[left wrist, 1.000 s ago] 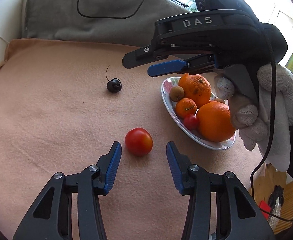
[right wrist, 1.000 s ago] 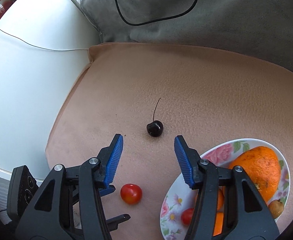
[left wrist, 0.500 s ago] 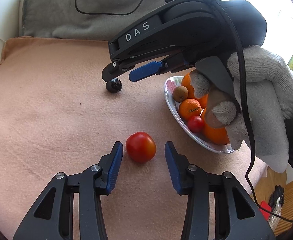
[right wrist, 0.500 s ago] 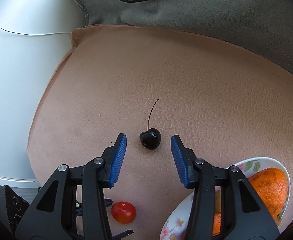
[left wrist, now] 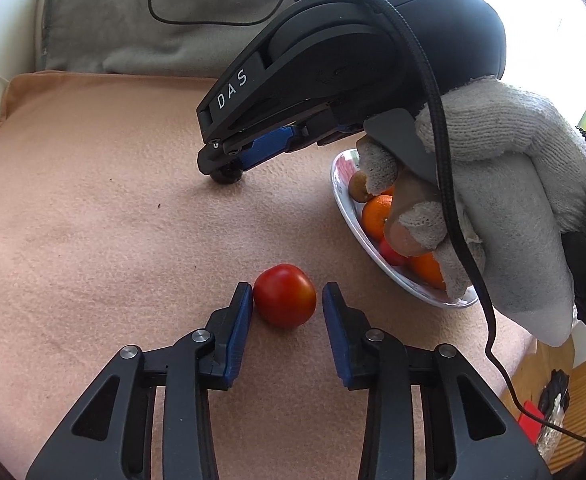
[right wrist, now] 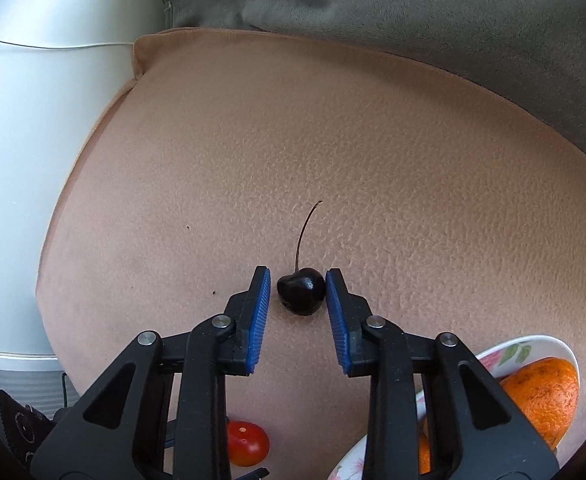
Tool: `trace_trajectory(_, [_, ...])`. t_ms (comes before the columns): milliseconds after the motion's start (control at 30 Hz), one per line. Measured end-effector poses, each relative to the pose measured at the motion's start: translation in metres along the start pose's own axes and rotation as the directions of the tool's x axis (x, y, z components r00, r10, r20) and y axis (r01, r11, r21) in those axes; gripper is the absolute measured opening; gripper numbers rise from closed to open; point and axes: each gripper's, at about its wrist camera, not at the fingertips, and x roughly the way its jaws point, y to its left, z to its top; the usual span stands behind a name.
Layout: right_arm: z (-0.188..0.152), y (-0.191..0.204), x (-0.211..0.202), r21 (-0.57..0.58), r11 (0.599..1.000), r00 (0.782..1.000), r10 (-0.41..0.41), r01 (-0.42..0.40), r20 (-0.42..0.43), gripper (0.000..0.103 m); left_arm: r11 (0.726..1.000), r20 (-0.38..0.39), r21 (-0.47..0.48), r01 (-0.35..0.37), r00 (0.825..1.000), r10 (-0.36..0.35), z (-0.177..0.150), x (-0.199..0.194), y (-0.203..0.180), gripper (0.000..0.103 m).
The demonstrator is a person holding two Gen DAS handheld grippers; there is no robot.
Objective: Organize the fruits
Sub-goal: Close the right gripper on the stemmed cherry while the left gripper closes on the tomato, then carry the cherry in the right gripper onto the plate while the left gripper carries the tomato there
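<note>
Blue-padded, both tools have just been narrowing: the right gripper [right wrist: 297, 290] pinches the dark cherry [right wrist: 301, 290] between its tips, while the left gripper [left wrist: 287, 305], not yet clamped, straddles the tomato [left wrist: 285, 295], so squeeze gently before lifting toward the plate [left wrist: 373, 249] at right.

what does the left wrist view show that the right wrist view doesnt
Only the left wrist view: the gloved hand holding the right gripper from outside, the left gripper with its jaws just closing around the tomato, one pad touching it and a gap at the other, plus a kiwi in the bowl.

Only the right wrist view: the cherry with its stem between the right gripper pads, which have just closed in, and a white surface at the left.

Both: tomato, bowl of oranges, tan cloth, grey cushion.
</note>
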Motion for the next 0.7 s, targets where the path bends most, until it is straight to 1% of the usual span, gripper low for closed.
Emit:
trace_trajectory(100, [0.0,-0.001,0.0,0.001,1.0,1.0,-0.002,0.002,0.005,0.026,1.0,0.0,0.002,-0.003,1.0,0.003,0.001,0.002,-0.004,0.031])
trace_trajectory(267, [0.0,0.001,0.0,-0.004,1.0,1.0,-0.003,0.003,0.014,0.026,1.0,0.005,0.004,-0.011,1.0,0.011,0.002,0.005,-0.009,0.031])
trace_trajectory(400, [-0.002,0.001,-0.004,-0.006,1.0,1.0,0.002,-0.002,0.026,0.026,1.0,0.014,0.005,-0.013,1.0,0.013,0.0,-0.001,-0.012,0.031])
trace_trajectory(567, [-0.007,0.0,-0.019,-0.01,1.0,0.998,0.01,-0.01,0.055,0.026,1.0,0.032,0.014,-0.017,0.999,0.016,0.0,-0.009,-0.011,0.031])
trace_trajectory(700, [-0.012,0.0,-0.039,-0.023,1.0,0.995,0.019,-0.017,0.094,0.026,1.0,0.049,0.014,-0.019,0.999,0.018,0.002,-0.02,-0.01,0.031])
